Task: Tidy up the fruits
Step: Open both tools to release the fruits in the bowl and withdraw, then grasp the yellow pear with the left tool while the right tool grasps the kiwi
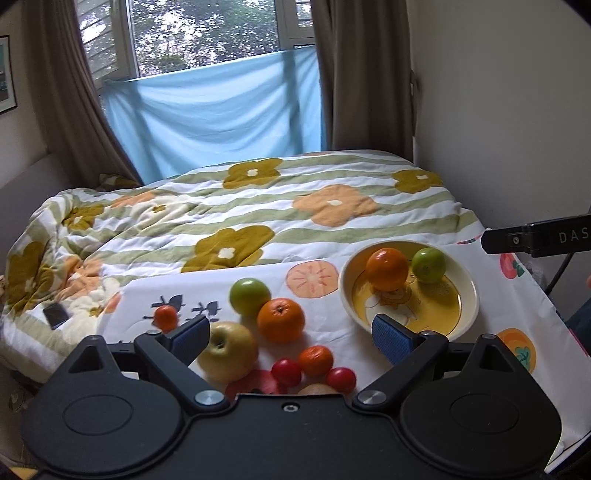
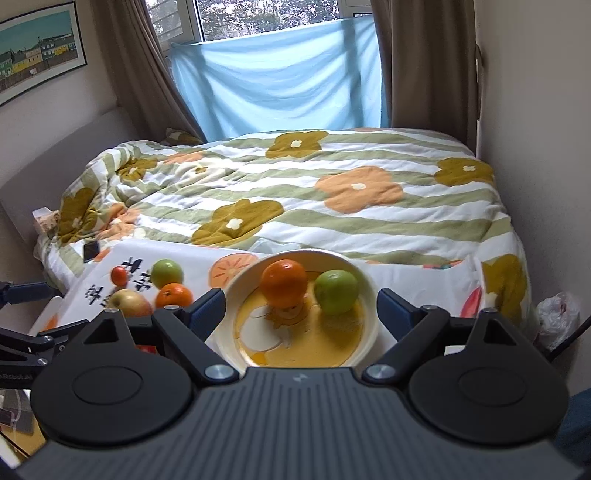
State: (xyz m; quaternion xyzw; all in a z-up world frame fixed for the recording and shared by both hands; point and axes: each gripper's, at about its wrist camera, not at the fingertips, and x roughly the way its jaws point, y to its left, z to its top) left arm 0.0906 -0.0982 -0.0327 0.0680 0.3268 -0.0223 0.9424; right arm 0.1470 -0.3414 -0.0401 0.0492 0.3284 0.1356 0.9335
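A glossy glazed bowl (image 2: 369, 325) holds a smooth-skinned green apple (image 2: 336, 291) and a dimpled orange (image 2: 283, 283). Just beside the bowl, the matt printed cloth (image 1: 332, 332) lies smooth; beyond it, the quilted duvet (image 2: 332, 221) looks soft and rumpled. Matt black plastic frames each tool, with ribbed blue pads (image 1: 391, 339).

Home bedroom, bed with flowered quilt (image 2: 295, 192), curtained window (image 1: 207, 33), framed picture (image 2: 37, 48) on wall

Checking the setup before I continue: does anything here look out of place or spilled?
Nothing is spilled or damaged. One oddity: a dark phone lies on the rumpled quilt, away from the fruit. The bowl sits upright.
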